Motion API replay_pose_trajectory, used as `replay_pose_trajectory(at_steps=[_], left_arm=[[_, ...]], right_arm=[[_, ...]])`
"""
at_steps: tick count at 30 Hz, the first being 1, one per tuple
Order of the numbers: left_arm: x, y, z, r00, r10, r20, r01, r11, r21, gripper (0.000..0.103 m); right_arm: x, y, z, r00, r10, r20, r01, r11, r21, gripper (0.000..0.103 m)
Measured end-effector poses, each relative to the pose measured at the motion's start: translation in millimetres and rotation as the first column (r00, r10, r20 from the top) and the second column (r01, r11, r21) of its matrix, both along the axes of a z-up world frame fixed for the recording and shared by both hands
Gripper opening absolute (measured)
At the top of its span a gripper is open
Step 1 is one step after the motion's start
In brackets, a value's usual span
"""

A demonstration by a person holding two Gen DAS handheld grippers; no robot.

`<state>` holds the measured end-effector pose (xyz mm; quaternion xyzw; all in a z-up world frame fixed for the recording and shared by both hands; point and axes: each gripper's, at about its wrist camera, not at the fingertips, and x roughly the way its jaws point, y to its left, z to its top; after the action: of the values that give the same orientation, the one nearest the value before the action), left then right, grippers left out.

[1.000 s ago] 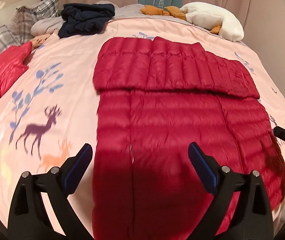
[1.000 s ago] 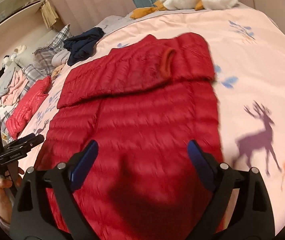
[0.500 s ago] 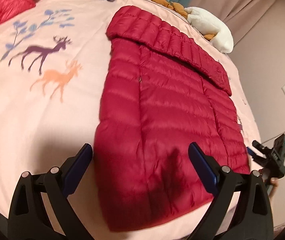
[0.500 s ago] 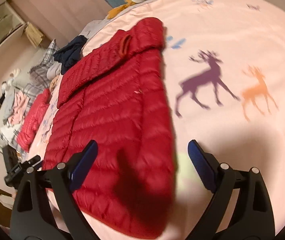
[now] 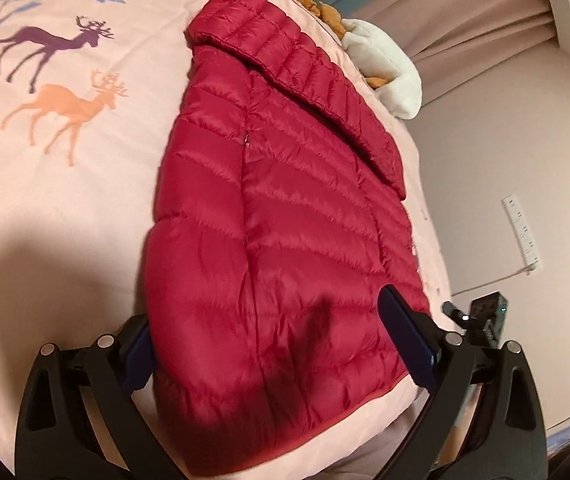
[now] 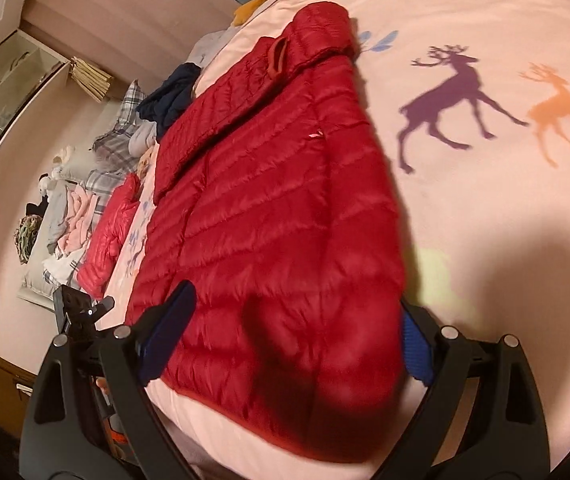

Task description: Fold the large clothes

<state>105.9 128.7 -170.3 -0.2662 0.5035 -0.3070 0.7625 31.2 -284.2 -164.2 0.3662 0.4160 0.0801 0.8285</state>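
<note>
A red quilted down jacket (image 5: 285,240) lies flat on a bed, on a pink bedspread (image 5: 65,200) printed with purple and orange deer. Its upper part is folded down across the body, forming a band at the far end; the hem lies at the near edge of the bed.

Left tool (image 5: 281,344): released, jaws spread wide. It sits at the jacket's near-left hem corner. The left finger (image 5: 139,354) is at the jacket's outer side edge, partly hidden by the fabric; the right finger (image 5: 407,338) lies over the quilted surface. Whether either finger touches the fabric cannot be told.

Right tool (image 6: 291,338): released, jaws spread wide. It sits at the near-right hem corner. Its left finger (image 6: 169,330) lies over the jacket; its right finger (image 6: 415,354) is just outside the jacket's side edge, partly hidden by it. Contact cannot be confirmed.

Each tool appears at the margin of the other's view, at opposite ends of the hem.

Other items noted: a white plush toy (image 5: 389,76) with orange parts at the head of the bed; a dark navy garment (image 6: 171,98) beyond the jacket; a second, lighter red quilted jacket (image 6: 111,232) at the left side of the bed; plaid pillows (image 6: 121,136) and a pile of pale clothing (image 6: 69,220) beside it; a white power strip (image 5: 523,234) on the wall.
</note>
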Motion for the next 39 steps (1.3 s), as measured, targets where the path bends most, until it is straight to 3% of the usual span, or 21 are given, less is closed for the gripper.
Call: replay_pose_trajectory(at_steps=[8, 12, 18, 27, 29, 33, 39], left_arm=[[18, -11, 1, 0.999, -0.032, -0.005, 0.032, 0.999, -0.045, 0.098], [8, -15, 3, 0.999, -0.039, 0.011, 0.039, 0.999, -0.028, 0.097], [-11, -5, 1, 0.999, -0.05, -0.008, 0.05, 0.999, -0.022, 0.084], [-21, -8, -2, 0.999, -0.034, -0.016, 0.034, 0.999, -0.011, 0.08], [-20, -13, -2, 0.999, -0.03, -0.021, 0.03, 1.0, -0.008, 0.076], [-15, -22, -4, 0.999, -0.013, -0.047, 0.015, 1.0, 0.026, 0.049], [-20, -17, 4, 0.999, 0.031, -0.039, -0.029, 0.998, 0.05, 0.031]], right_arm=[[19, 1, -2, 1.0, 0.007, 0.013, -0.008, 0.999, 0.038, 0.093], [15, 2, -1, 0.999, 0.037, 0.001, -0.037, 0.999, 0.027, 0.086], [-6, -5, -6, 0.999, 0.045, -0.014, -0.044, 0.995, 0.094, 0.077], [-23, 5, -7, 0.999, 0.035, -0.005, -0.035, 0.997, 0.071, 0.076], [-22, 8, -8, 1.0, 0.006, 0.006, -0.006, 0.998, 0.067, 0.07], [-19, 13, -10, 1.0, -0.012, -0.001, 0.012, 0.999, 0.048, 0.053], [-24, 6, -15, 0.999, -0.037, -0.008, 0.037, 0.997, 0.073, 0.032]])
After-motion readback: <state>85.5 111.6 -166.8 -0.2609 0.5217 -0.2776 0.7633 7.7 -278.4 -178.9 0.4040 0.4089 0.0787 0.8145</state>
